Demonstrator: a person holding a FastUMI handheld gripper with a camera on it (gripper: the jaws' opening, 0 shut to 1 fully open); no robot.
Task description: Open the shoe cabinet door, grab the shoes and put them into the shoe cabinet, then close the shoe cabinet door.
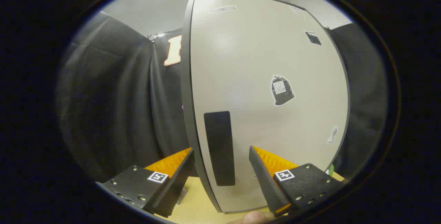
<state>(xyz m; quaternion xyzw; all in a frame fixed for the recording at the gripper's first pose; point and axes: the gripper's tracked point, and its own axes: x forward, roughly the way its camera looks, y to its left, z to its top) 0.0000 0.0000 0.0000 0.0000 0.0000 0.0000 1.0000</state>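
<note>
The shoe cabinet door (262, 89) fills the centre of the frame, a pale panel with a dark edge running down its left side. A dark recessed handle (219, 147) sits low on the door, in the lower centre of the frame, close to that left edge. The hand-held gripper (220, 163) has its two fingers spread apart, one on either side of the door's left edge and the handle: the left finger lies outside the edge, lower left of the frame, and the right finger lies over the door face to the right of the handle. Neither finger visibly presses on the door, so nothing is clamped.

This straddling pose looks chosen to catch the door's free edge or hook the handle, which suggests the door is being swung, though whether it is opening or closing cannot be told. The door hides the cabinet's interior, so its contents cannot be told.

A bag-shaped sticker (282, 90) sits right of centre on the door, a small dark label (313, 38) in the upper right. The cabinet stands on a light wooden worktop (196, 196) at the bottom of the frame. A fingertip (254, 217) shows at the very bottom.
</note>
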